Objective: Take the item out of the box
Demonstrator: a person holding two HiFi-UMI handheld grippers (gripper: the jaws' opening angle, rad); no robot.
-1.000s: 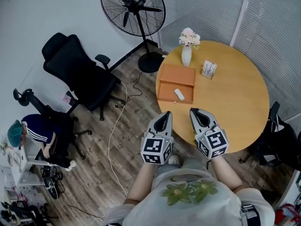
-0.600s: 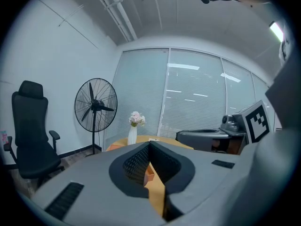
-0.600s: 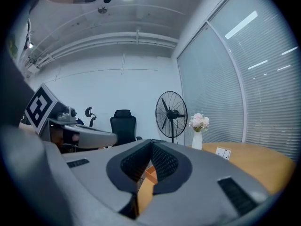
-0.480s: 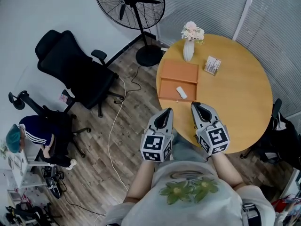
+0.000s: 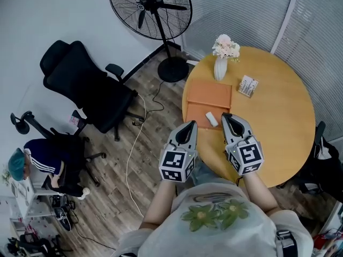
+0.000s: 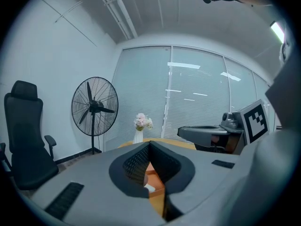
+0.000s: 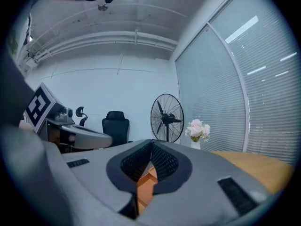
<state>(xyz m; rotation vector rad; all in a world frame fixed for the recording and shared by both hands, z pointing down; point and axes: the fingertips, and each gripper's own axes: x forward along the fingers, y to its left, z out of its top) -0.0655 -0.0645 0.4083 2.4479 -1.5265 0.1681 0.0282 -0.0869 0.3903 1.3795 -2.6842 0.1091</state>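
Lying in the near tray of the open orange box (image 5: 208, 94), the white item (image 5: 211, 119) sits just ahead-left of the right gripper (image 5: 225, 116), whose jaws are pressed together and empty. The left gripper (image 5: 189, 125), likewise closed on nothing, hangs beside the table (image 5: 278, 116) edge. Nothing is lifted yet, so the whole pick remains.

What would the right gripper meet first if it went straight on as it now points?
Probably the open orange box, just ahead of the right gripper; depth is hard to judge.
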